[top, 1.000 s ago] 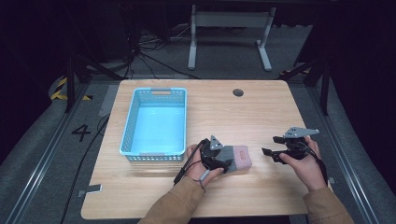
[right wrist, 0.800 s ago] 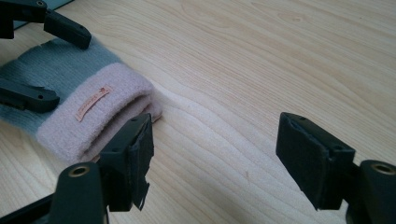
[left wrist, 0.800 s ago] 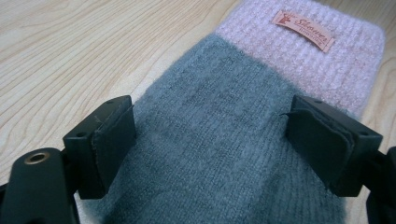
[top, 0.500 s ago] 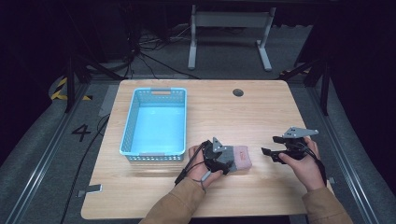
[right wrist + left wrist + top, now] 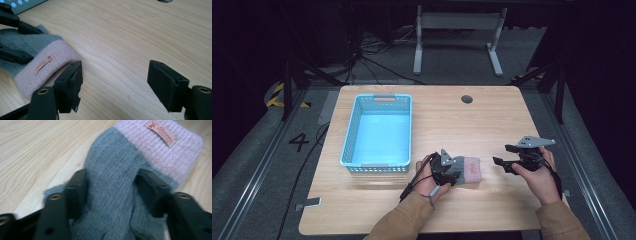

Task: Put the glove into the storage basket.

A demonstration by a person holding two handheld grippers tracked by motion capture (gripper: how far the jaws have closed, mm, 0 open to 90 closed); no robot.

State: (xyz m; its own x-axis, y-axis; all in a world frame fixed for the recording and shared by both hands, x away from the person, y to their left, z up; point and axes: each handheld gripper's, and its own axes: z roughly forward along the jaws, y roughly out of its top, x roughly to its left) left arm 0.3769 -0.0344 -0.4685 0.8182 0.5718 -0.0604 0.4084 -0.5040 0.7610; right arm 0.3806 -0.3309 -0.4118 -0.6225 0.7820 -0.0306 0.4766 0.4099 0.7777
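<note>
A grey knit item with a pink cuff (image 5: 471,169) and a small label lies on the wooden table (image 5: 452,120) near the front edge. My left gripper (image 5: 453,171) is shut on its grey part; in the left gripper view the two jaws (image 5: 111,185) pinch the knit (image 5: 112,170) from both sides. My right gripper (image 5: 503,156) hovers open a short way to the right of the cuff. In the right gripper view its jaws (image 5: 115,75) stand wide apart, with the left jaw beside the pink cuff (image 5: 42,63) and bare wood between them.
A light blue plastic basket (image 5: 346,145) stands on the left half of the table, close to my left hand; its corner (image 5: 25,3) appears in the right gripper view. A round cable hole (image 5: 467,99) sits near the far edge.
</note>
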